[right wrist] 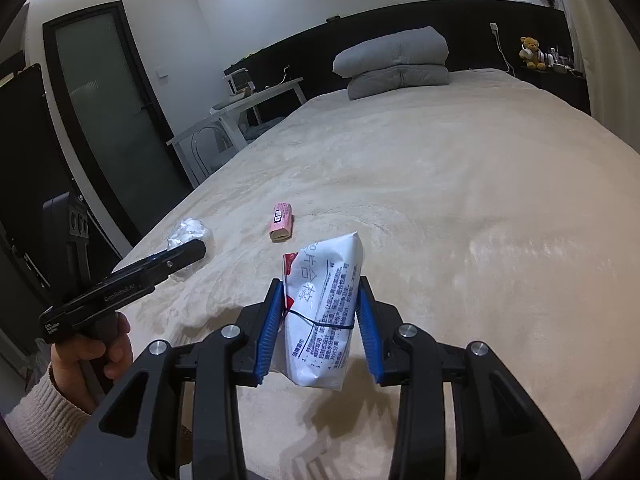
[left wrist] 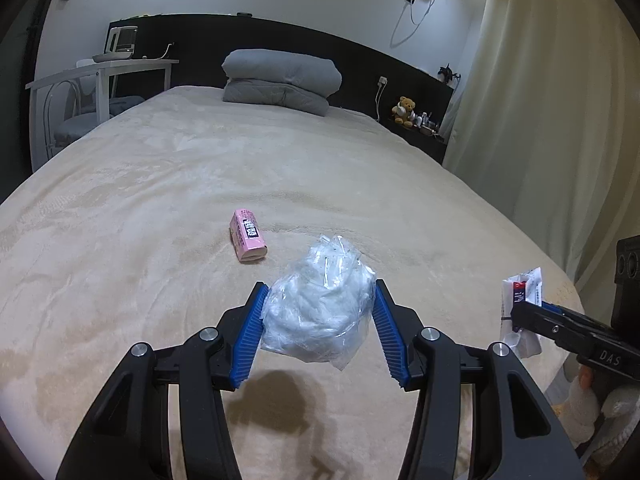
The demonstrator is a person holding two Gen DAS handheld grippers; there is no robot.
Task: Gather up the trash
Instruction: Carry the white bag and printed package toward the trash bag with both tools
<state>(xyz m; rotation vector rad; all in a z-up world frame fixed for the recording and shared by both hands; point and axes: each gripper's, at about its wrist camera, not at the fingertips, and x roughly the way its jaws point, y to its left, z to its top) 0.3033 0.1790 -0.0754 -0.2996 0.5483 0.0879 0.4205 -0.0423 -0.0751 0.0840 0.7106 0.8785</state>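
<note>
A crumpled clear plastic bag (left wrist: 320,304) is clamped in the left gripper (left wrist: 318,320), a white packet (right wrist: 324,316) in the right gripper (right wrist: 318,324) (both lifted off the bed (left wrist: 160,184)). One pink box (left wrist: 247,240) is left lying there.

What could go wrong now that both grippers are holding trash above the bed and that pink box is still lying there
1. The crumpled clear plastic bag is soft and slippery, so it could slide out of the left gripper.
2. The right gripper pinches the white packet only at its banded middle, so it may tilt or drop.
3. With both grippers full, the pink box on the bed might get left behind.
</note>
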